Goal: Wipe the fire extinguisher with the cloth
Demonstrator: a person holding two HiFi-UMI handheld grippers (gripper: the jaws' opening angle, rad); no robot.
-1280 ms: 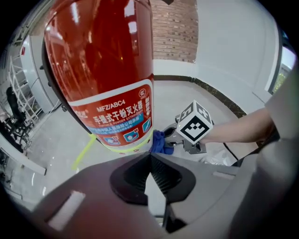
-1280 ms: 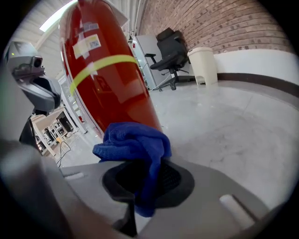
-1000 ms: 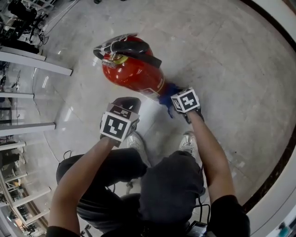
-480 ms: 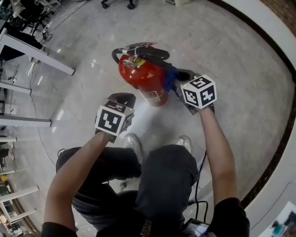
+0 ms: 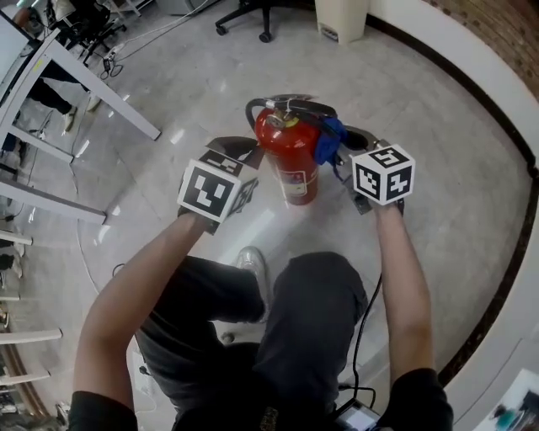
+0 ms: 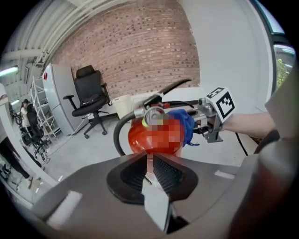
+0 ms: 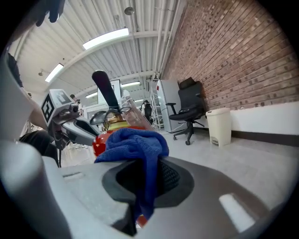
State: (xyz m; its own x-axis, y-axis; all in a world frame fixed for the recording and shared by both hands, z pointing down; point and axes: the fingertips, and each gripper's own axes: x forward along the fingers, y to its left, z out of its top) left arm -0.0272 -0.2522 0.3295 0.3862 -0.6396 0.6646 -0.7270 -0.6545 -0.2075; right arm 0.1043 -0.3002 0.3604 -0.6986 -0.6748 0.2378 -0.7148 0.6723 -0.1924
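A red fire extinguisher (image 5: 292, 160) stands upright on the pale floor, with its black handle (image 5: 290, 108) on top. My right gripper (image 5: 342, 145) is shut on a blue cloth (image 5: 328, 140), which presses against the upper right of the red body, just under the handle. In the right gripper view the cloth (image 7: 135, 144) bulges out of the right gripper (image 7: 145, 173) and hides most of the extinguisher (image 7: 99, 143). My left gripper (image 5: 248, 155) is close to the cylinder's upper left. Its jaws have just been opening: the left gripper (image 6: 151, 164) shows a narrow gap with nothing in it, pointing at the extinguisher (image 6: 140, 140).
A black office chair (image 5: 253, 13) and a cream bin (image 5: 341, 17) stand beyond the extinguisher. White table legs (image 5: 101, 84) run along the left. A curved white ledge (image 5: 484, 109) bounds the floor on the right. The person's knees and a shoe (image 5: 253, 263) are just behind the grippers.
Both grippers have risen along the extinguisher. The blue cloth went from the bottom of the red body up to just under the handle, and the left gripper came closer to the cylinder.
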